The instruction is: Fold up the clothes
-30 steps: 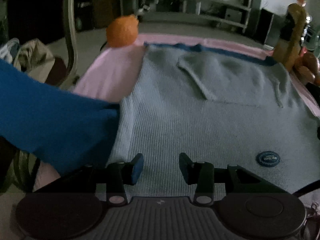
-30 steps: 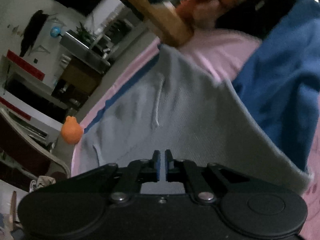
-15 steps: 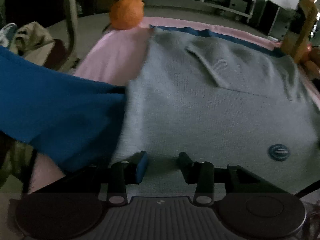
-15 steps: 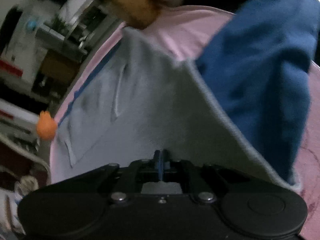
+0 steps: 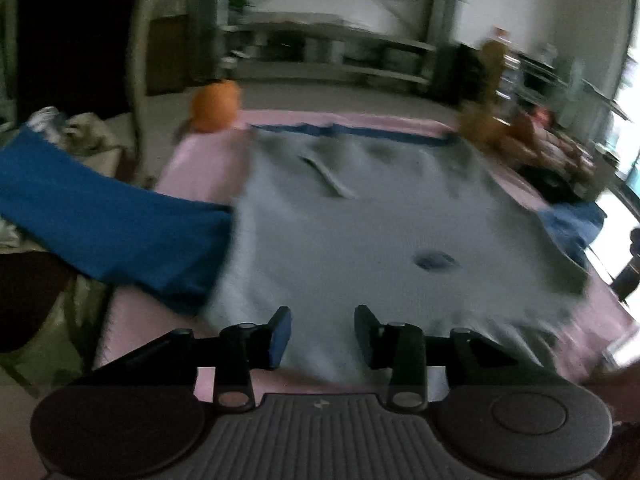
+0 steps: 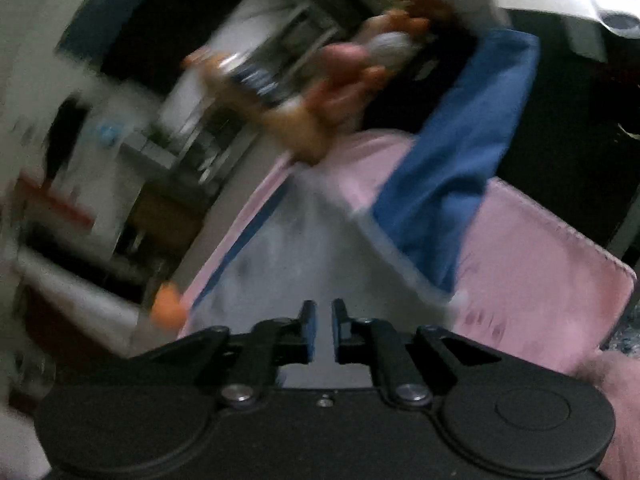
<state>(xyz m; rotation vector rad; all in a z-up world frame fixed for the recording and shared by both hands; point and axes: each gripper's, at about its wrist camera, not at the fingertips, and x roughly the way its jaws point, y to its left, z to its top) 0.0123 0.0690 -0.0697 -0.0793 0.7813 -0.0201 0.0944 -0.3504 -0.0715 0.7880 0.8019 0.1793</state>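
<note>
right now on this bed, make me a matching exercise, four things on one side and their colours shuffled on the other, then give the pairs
Things:
1. sweater body
2. sleeve
3. bed cover
4. round toy

Colours:
A. orange
B. pink
C. grey
D. blue

Pairs: 1-C, 2-D, 3-B, 4-A

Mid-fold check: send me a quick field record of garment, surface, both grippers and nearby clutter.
garment: grey sweater with blue sleeves, spread flat
surface: pink cloth
left gripper: open, over the near hem, holding nothing
right gripper: slightly open, nothing visibly held
clutter: orange toy at far-left corner
image quality: both views motion-blurred
</note>
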